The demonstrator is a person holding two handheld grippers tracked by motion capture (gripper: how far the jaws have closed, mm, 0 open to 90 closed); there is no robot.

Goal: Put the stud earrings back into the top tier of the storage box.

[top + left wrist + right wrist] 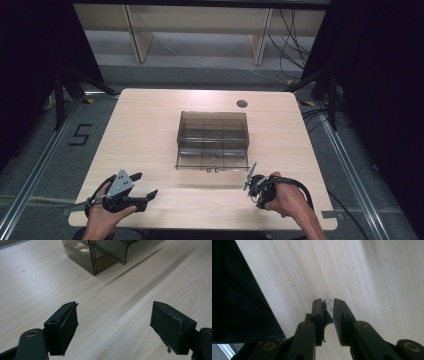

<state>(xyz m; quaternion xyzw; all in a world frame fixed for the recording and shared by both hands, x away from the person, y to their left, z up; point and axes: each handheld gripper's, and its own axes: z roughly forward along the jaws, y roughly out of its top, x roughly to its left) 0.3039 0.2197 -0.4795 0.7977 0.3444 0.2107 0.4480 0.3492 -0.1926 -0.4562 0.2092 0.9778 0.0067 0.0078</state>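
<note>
Small metal piece pinched between right gripper fingers — near table edge

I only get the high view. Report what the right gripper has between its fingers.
Observer: The right gripper is nearly shut on a small silvery metal piece, thin like bent wire. I cannot tell what it is.
Operator: Now check the left one.
Observer: The left gripper is wide open, with nothing between its fingers, just bare table.
Operator: Describe the box from the left gripper view.
Observer: On the smoky box, one section juts forward past the rest. It may be a drawer pulled out.
</note>
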